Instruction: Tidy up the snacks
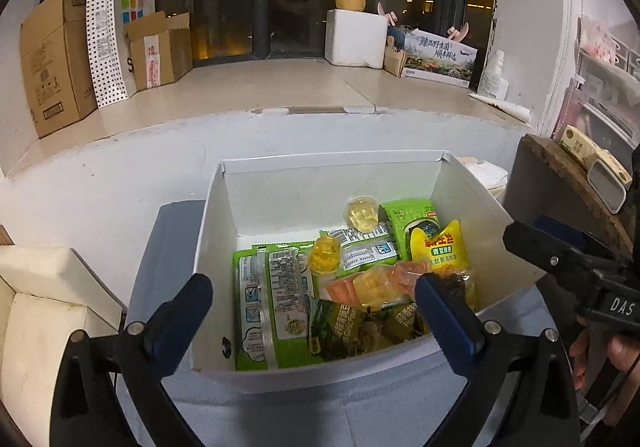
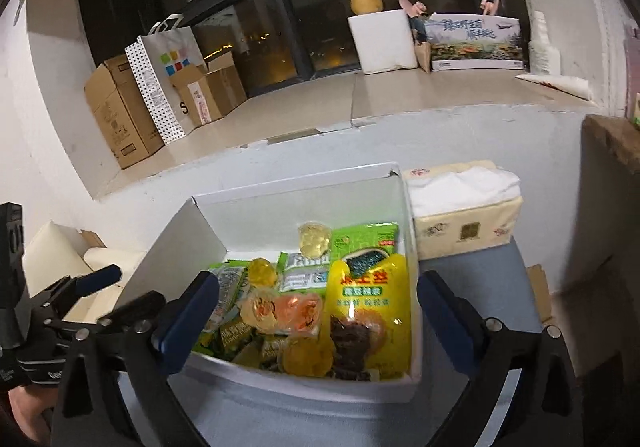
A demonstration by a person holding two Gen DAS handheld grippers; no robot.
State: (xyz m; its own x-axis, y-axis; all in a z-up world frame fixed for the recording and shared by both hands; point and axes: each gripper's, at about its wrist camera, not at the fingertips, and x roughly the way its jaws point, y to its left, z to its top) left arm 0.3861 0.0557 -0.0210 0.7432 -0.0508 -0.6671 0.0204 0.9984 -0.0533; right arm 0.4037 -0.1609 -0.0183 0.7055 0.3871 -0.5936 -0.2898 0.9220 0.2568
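Observation:
A white cardboard box sits on a grey-blue table and holds snacks: green packets, a yellow pouch, jelly cups and orange jelly packs. The same box, yellow pouch and jelly cups show in the right wrist view. My left gripper is open and empty, hovering over the box's near edge. My right gripper is open and empty over the box's near side; it also shows at the right in the left wrist view.
A tissue pack lies right of the box. Cream cushions sit at the left. A wooden-topped stand is at the right. The window ledge behind holds cardboard boxes, a paper bag and a white foam box.

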